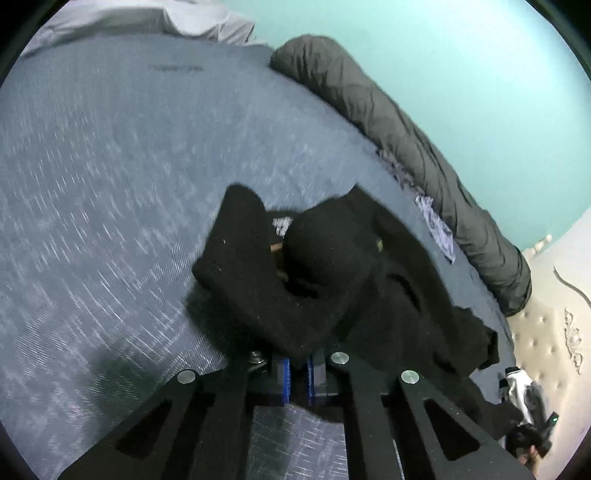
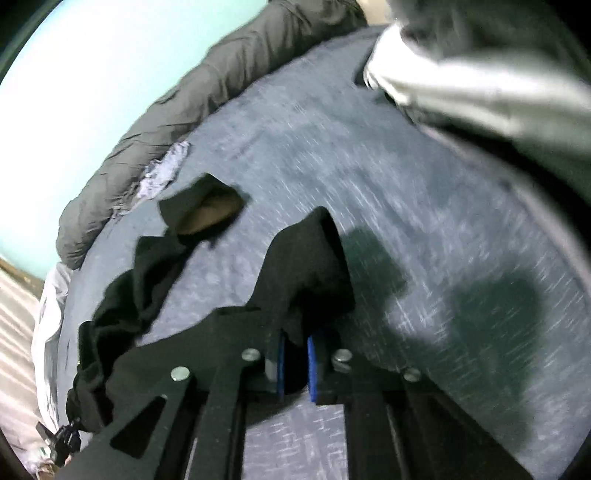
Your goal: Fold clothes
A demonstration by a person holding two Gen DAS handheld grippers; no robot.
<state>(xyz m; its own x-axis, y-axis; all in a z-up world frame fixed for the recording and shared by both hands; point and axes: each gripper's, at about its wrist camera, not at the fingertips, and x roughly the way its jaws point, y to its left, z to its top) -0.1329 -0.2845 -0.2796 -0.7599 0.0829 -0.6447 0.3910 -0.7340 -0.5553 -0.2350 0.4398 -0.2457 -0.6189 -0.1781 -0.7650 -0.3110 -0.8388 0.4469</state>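
Looking for writing first: only a faint dark line of print showed on the blue-grey bedcover (image 1: 110,155) near the far end in the left wrist view, too blurred to read. A small white checked patch (image 1: 282,225), maybe a label, sat in the folds of the black garment (image 1: 332,280); no letters legible. No brand visible anywhere.

Black garment lay bunched on the bedcover, w/ a sleeve-like part (image 1: 236,240) curling up & over. Left gripper (image 1: 299,373) was clamped on its near edge, blue pads (image 1: 284,380) pinched on the cloth w/ barely a gap. In the right wrist view, right gripper (image 2: 295,365) was likewise closed on a raised fold of the same black garment (image 2: 303,273), cloth pinched between its blue pads (image 2: 313,365); the rest trailed off to the left, ending in an open cuff (image 2: 207,214) showing a brownish inside.

Hard to make out: both views motion-blurred, esp. the bedcover weave. A dark grey rolled quilt (image 1: 406,147) ran along the teal wall (image 1: 461,74); a scrap of pale patterned cloth (image 1: 436,225) poked out beside it, mostly hidden. Pale bedding (image 1: 129,22) was cut off at the top edge. Lower right of the left view: a white & black device (image 1: 524,398) w/ a green dot, partly cut off, by a tufted headboard (image 1: 546,350). Top right of the right view: a blurred grey & white sleeve (image 2: 461,74), the person otherwise out of frame.
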